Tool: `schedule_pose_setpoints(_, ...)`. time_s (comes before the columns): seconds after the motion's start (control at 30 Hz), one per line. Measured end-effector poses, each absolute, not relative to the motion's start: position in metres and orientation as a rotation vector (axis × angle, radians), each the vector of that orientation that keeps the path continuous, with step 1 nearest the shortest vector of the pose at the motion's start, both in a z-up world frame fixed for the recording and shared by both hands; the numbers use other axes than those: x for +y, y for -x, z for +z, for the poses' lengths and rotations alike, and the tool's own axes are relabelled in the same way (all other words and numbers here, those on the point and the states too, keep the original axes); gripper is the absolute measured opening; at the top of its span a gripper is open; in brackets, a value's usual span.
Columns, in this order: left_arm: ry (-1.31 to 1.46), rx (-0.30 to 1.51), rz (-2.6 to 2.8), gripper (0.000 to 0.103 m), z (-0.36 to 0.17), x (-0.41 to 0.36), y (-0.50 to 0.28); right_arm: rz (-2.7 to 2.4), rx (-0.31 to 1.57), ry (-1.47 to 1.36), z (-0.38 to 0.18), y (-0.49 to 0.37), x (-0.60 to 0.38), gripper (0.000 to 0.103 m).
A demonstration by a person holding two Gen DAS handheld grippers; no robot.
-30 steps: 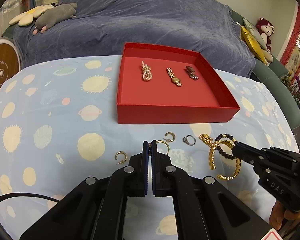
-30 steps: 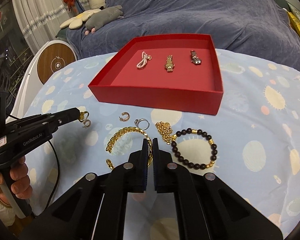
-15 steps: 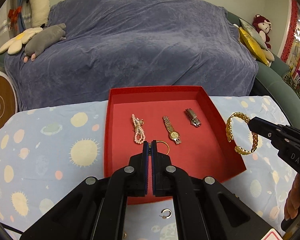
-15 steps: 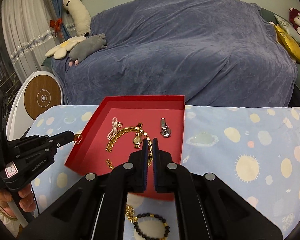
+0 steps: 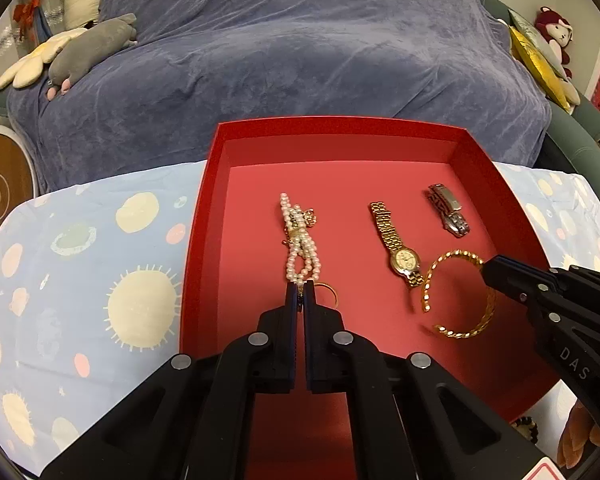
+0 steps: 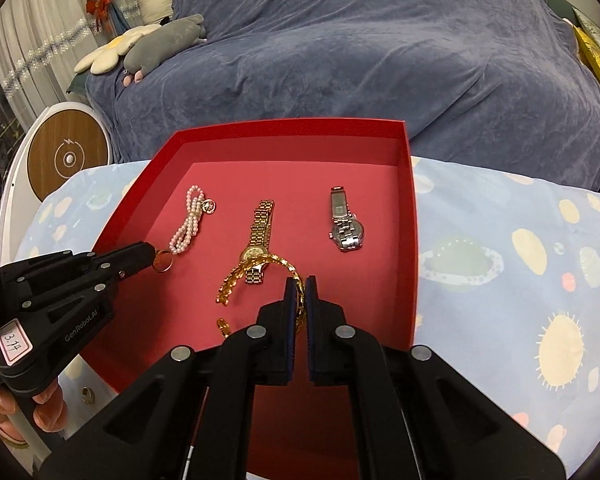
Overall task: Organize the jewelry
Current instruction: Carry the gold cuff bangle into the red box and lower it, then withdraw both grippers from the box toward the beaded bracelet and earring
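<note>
left gripper (image 5: 300,292) pinches hoop (image 6: 163,261) | right gripper (image 6: 300,288) pinches bangle (image 5: 456,294) (touching tray (image 5: 204,184)? unclear)

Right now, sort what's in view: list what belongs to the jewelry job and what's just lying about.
Job:
- open red cardboard tray
- pearl bracelet
- gold watch
- silver watch
- thin gold hoop, in left gripper
- chunky gold chain bangle, in right gripper

Lying about:
- grey plush toy
- red monkey plush
- yellow cushion

gold bangle (image 6: 260,276) partly hidden behind right gripper (image 6: 300,284); beaded bracelet (image 5: 526,428) mostly cut off.
</note>
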State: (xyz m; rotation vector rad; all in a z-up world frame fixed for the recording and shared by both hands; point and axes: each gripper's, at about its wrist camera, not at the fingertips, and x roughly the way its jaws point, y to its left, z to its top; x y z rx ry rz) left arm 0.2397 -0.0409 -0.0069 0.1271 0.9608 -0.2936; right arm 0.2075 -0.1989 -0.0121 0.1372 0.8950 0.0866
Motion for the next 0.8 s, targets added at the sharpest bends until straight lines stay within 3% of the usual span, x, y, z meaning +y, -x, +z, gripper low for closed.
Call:
schedule_pose_setpoints(0.07, -0.110, 0.953, -0.283, 0.008, -0.006, -0.038, -0.243, 0.076, 0.879, -0.147, -0.010, -0.207, -0.201, 0.016)
schedule_pose_setpoints(0.13, -0.087, 0.935, -0.257, 0.024, -0.002, -0.033, -0.245, 0.061, 0.847, -0.163, -0.004, -0.202, -0.206, 0.027)
schedule_pose_setpoints(0.2, -0.057, 0.893, -0.234, 0.050, 0.009, -0.025, -0.242, 0.049, 0.810, -0.169, 0.006, -0.194, -0.212, 0.029)
schedule_pose_setpoints(0.27, -0.036, 0.853, -0.220, 0.059, 0.022, -0.018, -0.236, 0.049, 0.782, -0.174, 0.016, -0.182, -0.216, 0.034)
schedule_pose_setpoints(0.57, -0.023, 0.801, -0.227, 0.064, 0.065, 0.026, -0.178, 0.069, 0.758, -0.167, 0.048, -0.109, -0.225, 0.043)
schedule_pose_setpoints(0.8, 0.019, 0.865, -0.225, 0.065, 0.056, 0.062, -0.130, 0.064, 0.790, -0.149, 0.041, -0.059, -0.219, 0.043)
